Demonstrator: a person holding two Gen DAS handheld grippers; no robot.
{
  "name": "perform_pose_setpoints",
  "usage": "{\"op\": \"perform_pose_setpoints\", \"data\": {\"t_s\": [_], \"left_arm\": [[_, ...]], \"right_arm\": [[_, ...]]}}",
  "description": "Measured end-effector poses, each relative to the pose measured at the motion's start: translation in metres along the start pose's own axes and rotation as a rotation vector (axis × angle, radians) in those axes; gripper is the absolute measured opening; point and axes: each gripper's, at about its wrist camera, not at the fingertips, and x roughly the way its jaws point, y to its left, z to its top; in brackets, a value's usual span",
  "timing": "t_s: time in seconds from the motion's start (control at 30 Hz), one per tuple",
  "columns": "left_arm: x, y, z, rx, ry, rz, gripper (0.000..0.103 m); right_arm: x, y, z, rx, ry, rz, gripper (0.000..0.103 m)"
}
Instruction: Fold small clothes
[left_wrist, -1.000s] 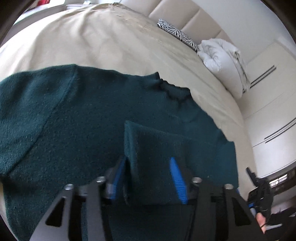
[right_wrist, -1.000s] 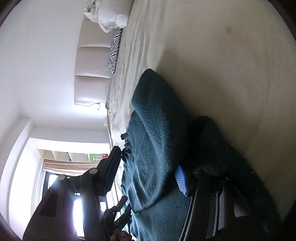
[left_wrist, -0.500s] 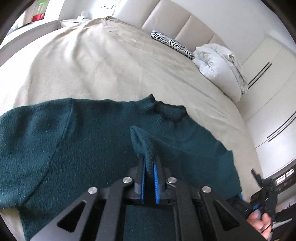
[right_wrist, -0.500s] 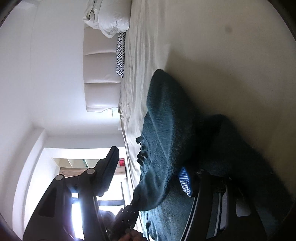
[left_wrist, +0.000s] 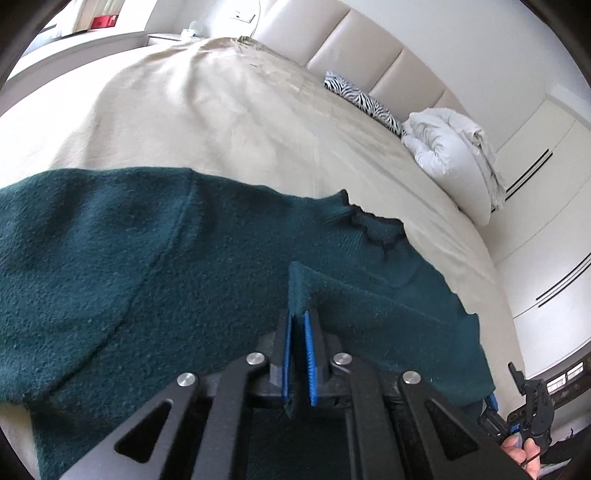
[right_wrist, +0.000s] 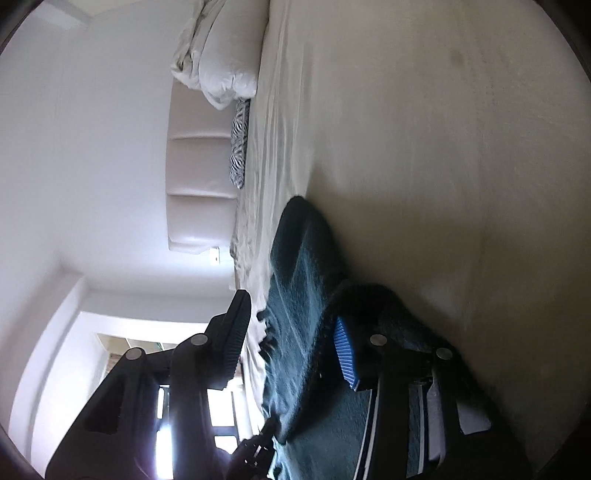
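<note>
A dark green sweater (left_wrist: 155, 280) lies spread across the near part of a beige bed (left_wrist: 229, 122), its collar toward the headboard (left_wrist: 369, 55) and one side reaching the bed's near edge. The left gripper (left_wrist: 298, 325) is pinched tight on a raised fold of the sweater. The right gripper (right_wrist: 291, 332) sits at the sweater's other side; its jaws are closing, with a fold of knit between them but the pads not yet pressing together. Beyond the sweater the bedcover is bare up to a zebra-print pillow (left_wrist: 364, 101) and a white duvet (left_wrist: 450, 147). White wardrobes (left_wrist: 546, 206) stand alongside.
</note>
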Motion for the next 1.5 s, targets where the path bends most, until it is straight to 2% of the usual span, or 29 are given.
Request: {"op": "perform_pose_setpoints", "data": {"t_s": [0.13, 0.17, 0.27, 0.33, 0.43, 0.5, 0.53, 0.57, 0.6, 0.63, 0.67, 0.7, 0.73, 0.8, 0.93, 1.0, 1.1, 1.17, 1.2, 1.27, 1.3, 1.4, 1.5], "left_arm": [[-0.002, 0.007, -0.008, -0.006, 0.004, -0.005, 0.007], [-0.003, 0.007, -0.009, -0.007, 0.005, -0.011, 0.007], [-0.011, 0.004, -0.011, -0.003, -0.005, -0.021, 0.007], [-0.020, -0.002, -0.012, 0.023, -0.032, -0.015, 0.007], [-0.028, -0.019, -0.007, 0.070, -0.077, -0.021, 0.007], [-0.025, -0.032, 0.001, 0.103, -0.084, -0.034, 0.015], [-0.023, -0.035, 0.003, 0.111, -0.083, -0.038, 0.024], [-0.014, -0.040, 0.006, 0.129, -0.061, -0.038, 0.038], [-0.002, -0.043, 0.006, 0.148, -0.017, -0.024, 0.041], [0.013, -0.045, 0.006, 0.167, 0.036, 0.000, 0.040], [0.025, -0.043, 0.003, 0.179, 0.068, 0.031, 0.032], [0.030, -0.041, 0.001, 0.189, 0.071, 0.065, 0.025], [0.031, -0.037, -0.001, 0.193, 0.060, 0.092, 0.011], [0.029, -0.026, -0.001, 0.161, 0.047, 0.085, 0.005], [0.025, -0.023, -0.009, 0.176, 0.034, 0.097, 0.004], [0.022, -0.024, -0.014, 0.178, 0.020, 0.113, 0.004], [0.016, -0.021, -0.020, 0.155, 0.001, 0.115, 0.004], [0.011, -0.019, -0.025, 0.149, -0.008, 0.119, 0.004], [0.011, -0.019, -0.026, 0.150, -0.012, 0.125, 0.005], [0.007, -0.020, -0.031, 0.152, -0.029, 0.144, 0.004], [0.006, -0.021, -0.031, 0.148, -0.035, 0.150, 0.004], [-0.004, -0.019, -0.034, 0.132, -0.069, 0.166, 0.004], [-0.017, -0.011, -0.022, 0.084, -0.108, 0.126, 0.011]], "right_arm": [[-0.021, 0.004, -0.003, -0.030, 0.046, -0.064, 0.045], [-0.028, 0.007, -0.005, -0.038, 0.056, -0.100, 0.049], [-0.048, 0.026, -0.008, -0.091, 0.064, -0.160, 0.053], [-0.048, 0.049, -0.006, -0.180, 0.077, -0.169, 0.057], [-0.019, 0.082, -0.003, -0.304, 0.165, -0.172, 0.057], [0.012, 0.094, 0.002, -0.352, 0.242, -0.174, 0.057], [0.027, 0.096, 0.005, -0.361, 0.265, -0.186, 0.057], [0.042, 0.095, 0.009, -0.358, 0.289, -0.209, 0.057], [0.056, 0.092, 0.012, -0.346, 0.317, -0.222, 0.057], [0.070, 0.087, 0.016, -0.327, 0.342, -0.218, 0.057], [0.080, 0.081, 0.021, -0.309, 0.348, -0.215, 0.057], [0.091, 0.075, 0.027, -0.301, 0.339, -0.232, 0.057], [0.098, 0.070, 0.032, -0.293, 0.335, -0.240, 0.056], [0.105, 0.059, 0.047, -0.261, 0.301, -0.232, 0.056], [0.109, 0.046, 0.077, -0.186, 0.231, -0.181, 0.055], [0.111, 0.053, 0.081, -0.219, 0.226, -0.197, 0.055], [0.111, 0.065, 0.078, -0.288, 0.270, -0.240, 0.058], [0.107, 0.075, 0.064, -0.319, 0.334, -0.197, 0.058], [0.108, 0.078, 0.057, -0.342, 0.357, -0.204, 0.062], [0.110, 0.074, 0.041, -0.403, 0.406, -0.279, 0.062], [0.107, 0.072, 0.037, -0.423, 0.396, -0.278, 0.062], [0.097, 0.073, 0.036, -0.391, 0.393, -0.255, 0.064], [0.098, 0.087, 0.030, -0.371, 0.417, -0.225, 0.064]]}}
